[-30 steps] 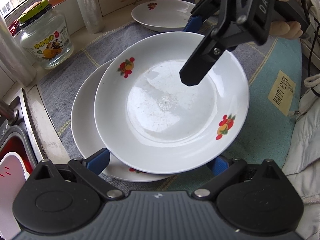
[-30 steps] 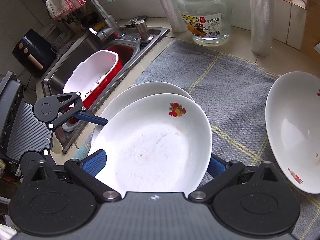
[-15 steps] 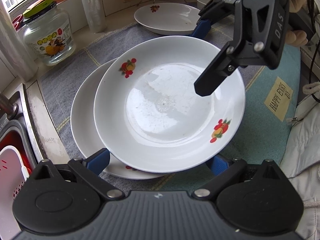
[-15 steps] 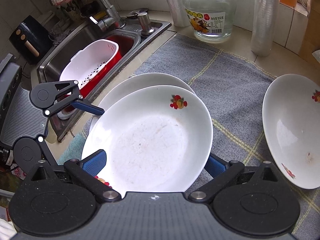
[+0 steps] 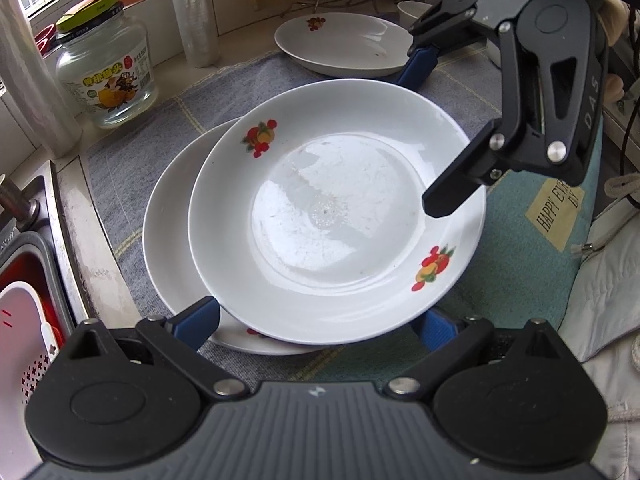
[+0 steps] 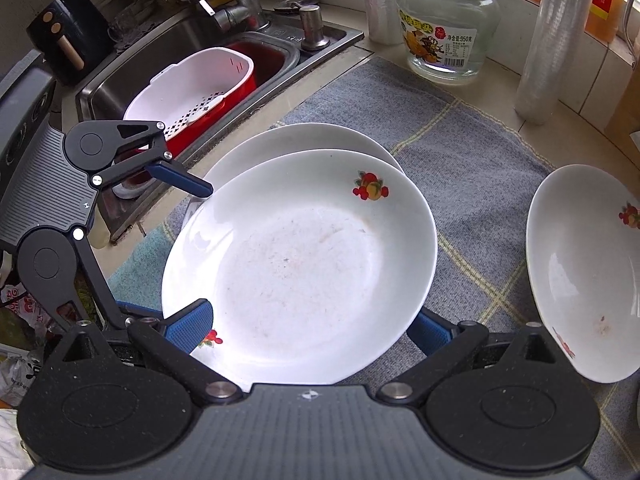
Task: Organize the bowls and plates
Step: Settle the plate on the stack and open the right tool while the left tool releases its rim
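A white plate with fruit decals lies off-centre on a second white plate, on a grey towel. My left gripper stands open at the top plate's near rim. Its blue pads sit wide apart on either side of that rim. My right gripper is open at the opposite rim, one finger over the plate's right edge. I cannot tell whether any pad touches the plate. A third matching plate lies apart on the towel.
A glass jar and rolls of plastic wrap stand by the window ledge. Beside the towel is a steel sink holding a red and white colander. A small bowl is behind the third plate.
In the left wrist view the right gripper has slid toward the top plate's right rim and rolled a little. The stacked plates and the left gripper have stayed put.
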The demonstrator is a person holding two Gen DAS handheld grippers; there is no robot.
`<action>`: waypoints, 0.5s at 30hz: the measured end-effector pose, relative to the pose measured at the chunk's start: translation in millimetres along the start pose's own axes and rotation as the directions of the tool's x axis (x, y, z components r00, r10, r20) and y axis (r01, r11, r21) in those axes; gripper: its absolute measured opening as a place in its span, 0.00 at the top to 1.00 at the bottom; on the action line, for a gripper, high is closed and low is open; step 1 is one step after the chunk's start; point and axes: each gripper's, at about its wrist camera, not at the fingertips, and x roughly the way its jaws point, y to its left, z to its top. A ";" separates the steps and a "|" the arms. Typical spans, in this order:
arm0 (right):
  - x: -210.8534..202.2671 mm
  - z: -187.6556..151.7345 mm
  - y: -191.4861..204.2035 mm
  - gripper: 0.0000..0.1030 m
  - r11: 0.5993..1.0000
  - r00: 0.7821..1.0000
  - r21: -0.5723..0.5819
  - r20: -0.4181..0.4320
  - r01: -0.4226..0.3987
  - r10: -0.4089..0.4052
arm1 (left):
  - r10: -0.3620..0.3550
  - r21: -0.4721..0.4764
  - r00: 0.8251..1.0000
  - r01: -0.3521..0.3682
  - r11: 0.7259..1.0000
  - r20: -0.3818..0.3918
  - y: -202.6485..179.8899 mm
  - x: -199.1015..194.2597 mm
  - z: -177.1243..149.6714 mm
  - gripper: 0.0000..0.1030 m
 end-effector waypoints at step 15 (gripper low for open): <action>7.7 0.7 2.5 0.00 1.000 1.000 -0.018 0.000 0.009 -0.009 | 0.050 -0.019 0.999 -0.049 0.999 0.021 -3.2 -5.9 -2.8 0.02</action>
